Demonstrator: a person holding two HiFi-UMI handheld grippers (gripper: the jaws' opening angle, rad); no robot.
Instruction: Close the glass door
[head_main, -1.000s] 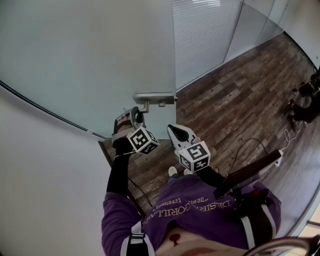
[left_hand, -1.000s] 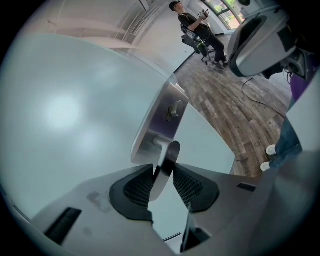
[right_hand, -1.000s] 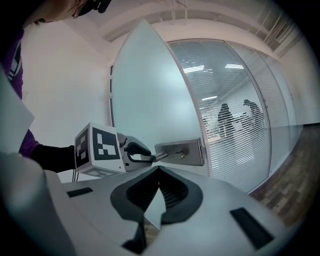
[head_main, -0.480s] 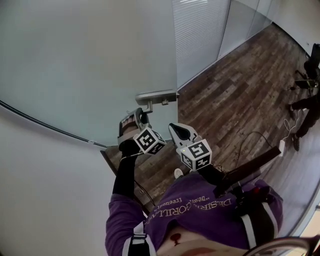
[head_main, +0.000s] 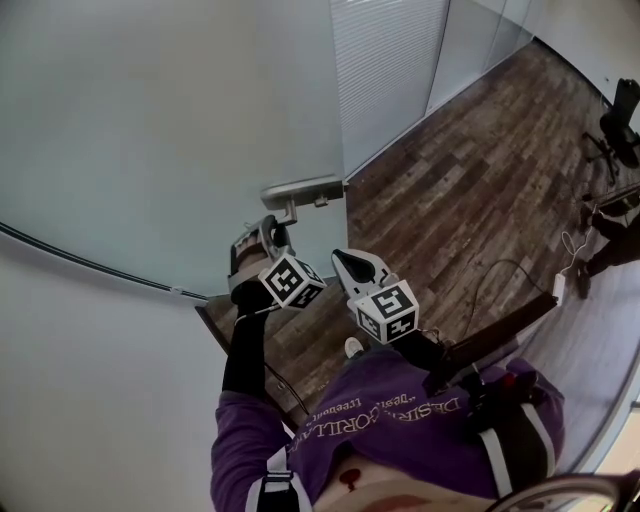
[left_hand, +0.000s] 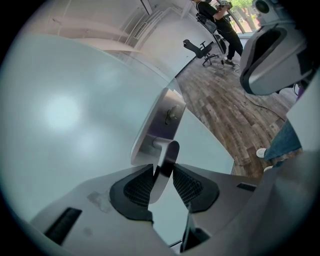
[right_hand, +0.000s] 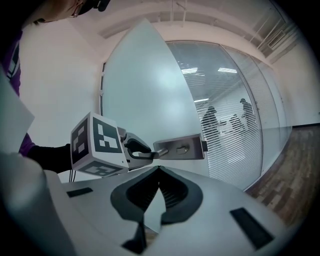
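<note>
The frosted glass door (head_main: 170, 130) fills the upper left of the head view, with its free edge beside a metal lock plate and lever handle (head_main: 300, 190). My left gripper (head_main: 262, 238) is shut on the lever handle (left_hand: 167, 152), which runs between its ribbed pads (left_hand: 137, 187). The lock plate (left_hand: 160, 120) sits just beyond. My right gripper (head_main: 350, 266) hovers to the right of the left one, shut and holding nothing. In the right gripper view the jaws (right_hand: 157, 172) are together, and the left gripper (right_hand: 135, 149) grips the lever next to the plate (right_hand: 182, 148).
A white wall (head_main: 90, 380) lies to the left of the door. A glass partition with blinds (head_main: 385, 70) stands beyond the door's edge. Wood floor (head_main: 470, 190) spreads right, with a cable (head_main: 500, 275) and an office chair (head_main: 620, 120). A person (left_hand: 225, 25) stands far off.
The left gripper stays shut on the handle. In the head view, the door edge and handle sit slightly further left than half a second ago. The right gripper has barely moved.
</note>
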